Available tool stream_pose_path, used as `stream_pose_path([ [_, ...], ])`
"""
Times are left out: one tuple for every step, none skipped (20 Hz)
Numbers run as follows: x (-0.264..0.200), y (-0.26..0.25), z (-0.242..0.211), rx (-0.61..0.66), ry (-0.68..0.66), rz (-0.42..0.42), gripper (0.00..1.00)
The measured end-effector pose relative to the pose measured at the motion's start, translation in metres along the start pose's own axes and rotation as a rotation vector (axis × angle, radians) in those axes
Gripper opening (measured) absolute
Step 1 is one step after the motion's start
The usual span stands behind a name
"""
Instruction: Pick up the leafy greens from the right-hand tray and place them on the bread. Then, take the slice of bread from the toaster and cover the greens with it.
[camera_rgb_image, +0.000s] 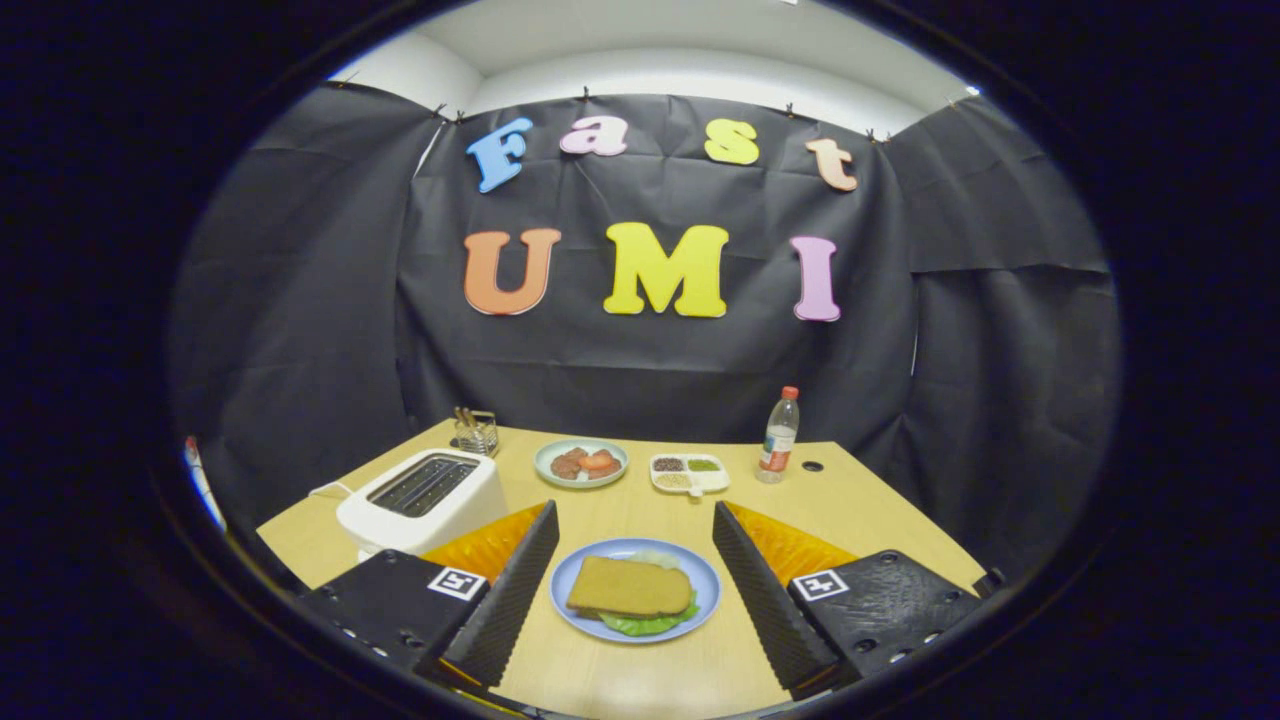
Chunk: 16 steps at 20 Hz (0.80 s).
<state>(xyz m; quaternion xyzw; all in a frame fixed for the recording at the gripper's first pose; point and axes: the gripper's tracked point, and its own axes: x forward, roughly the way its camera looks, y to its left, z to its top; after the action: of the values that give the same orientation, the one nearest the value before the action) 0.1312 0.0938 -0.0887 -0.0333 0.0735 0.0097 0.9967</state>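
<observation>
A blue plate (706, 583) lies on the wooden table between my two fingers. On it a brown bread slice (630, 586) covers leafy greens (645, 625), whose edges stick out at the near side and behind. My gripper (634, 560) is open, with nothing held, its fingers (510, 590) standing apart on either side of the plate and above it. A white toaster (420, 500) stands beyond the left finger; its slots look dark and I cannot tell what is in them.
Farther back stand a green plate with reddish food (581, 463), a white divided tray of small items (690, 473), a clear bottle with a red cap (779, 436) and a small wire holder (477, 432). A round hole (812, 466) marks the tabletop beside the bottle.
</observation>
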Motion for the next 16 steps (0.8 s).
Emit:
stream_pose_path([
  [-0.005, -0.004, 0.002, 0.012, -0.008, -0.005, 0.95],
  [-0.009, -0.004, 0.007, 0.024, -0.026, 0.003, 0.95],
  [-0.014, -0.004, 0.012, 0.039, -0.050, 0.019, 0.95],
  [-0.017, -0.007, 0.014, 0.052, -0.072, 0.029, 0.95],
  [-0.019, -0.013, 0.012, 0.058, -0.080, 0.020, 0.95],
  [-0.022, -0.024, 0.009, 0.058, -0.079, 0.000, 0.95],
  [-0.024, -0.031, 0.006, 0.061, -0.075, -0.015, 0.95],
  [-0.025, -0.035, 0.005, 0.065, -0.074, -0.024, 0.95],
  [-0.026, -0.040, 0.004, 0.070, -0.073, -0.029, 0.95],
  [-0.026, -0.045, 0.001, 0.068, -0.069, -0.039, 0.95],
  [-0.026, -0.050, -0.001, 0.064, -0.064, -0.052, 0.95],
  [-0.026, -0.054, -0.003, 0.054, -0.060, -0.060, 0.95],
  [-0.025, -0.054, -0.004, 0.048, -0.058, -0.063, 0.95],
  [-0.025, -0.054, -0.006, 0.042, -0.054, -0.065, 0.95],
  [-0.023, -0.054, -0.006, 0.042, -0.052, -0.067, 0.95],
  [-0.023, -0.053, -0.006, 0.043, -0.053, -0.065, 0.95],
])
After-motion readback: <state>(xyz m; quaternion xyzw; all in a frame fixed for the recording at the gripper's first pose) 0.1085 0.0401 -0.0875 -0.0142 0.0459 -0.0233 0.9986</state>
